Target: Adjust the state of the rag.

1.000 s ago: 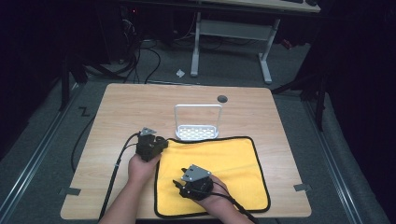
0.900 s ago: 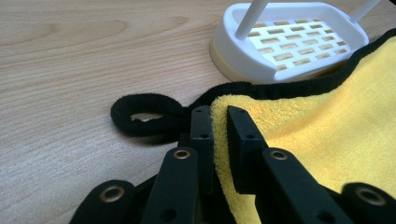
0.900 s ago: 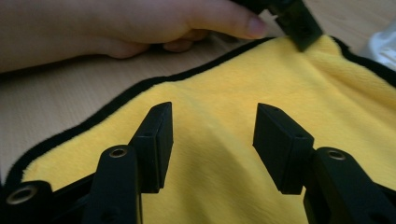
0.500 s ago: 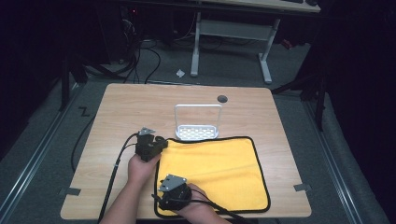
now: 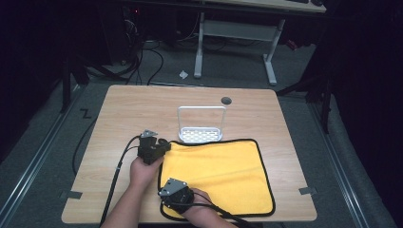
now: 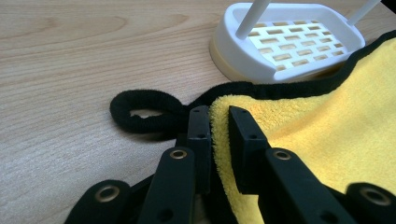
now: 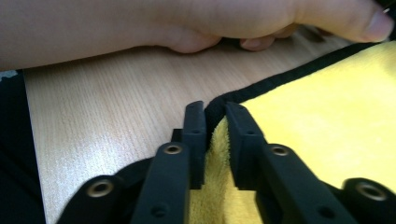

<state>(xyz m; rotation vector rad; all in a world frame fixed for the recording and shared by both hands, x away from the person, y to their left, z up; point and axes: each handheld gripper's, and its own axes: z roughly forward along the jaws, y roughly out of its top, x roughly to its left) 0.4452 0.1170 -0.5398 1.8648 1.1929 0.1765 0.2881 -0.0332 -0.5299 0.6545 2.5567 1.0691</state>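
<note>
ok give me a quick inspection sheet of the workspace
surface: wooden table, round hole near far edge
job's things: yellow cloth with black trim, flat on the near right part
clutter: white soap dish at the cloth's far edge
grippers: left tongs shut on the cloth's far-left corner; right tongs just closed, pinching its near-left edge
cables: one trails from each gripper toward the near edge
surroundings: dark floor, desk frame, floor cables beyond

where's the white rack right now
In the high view the rack stands mid-table, at the far edge of the cloth, just right of the left gripper.
</note>
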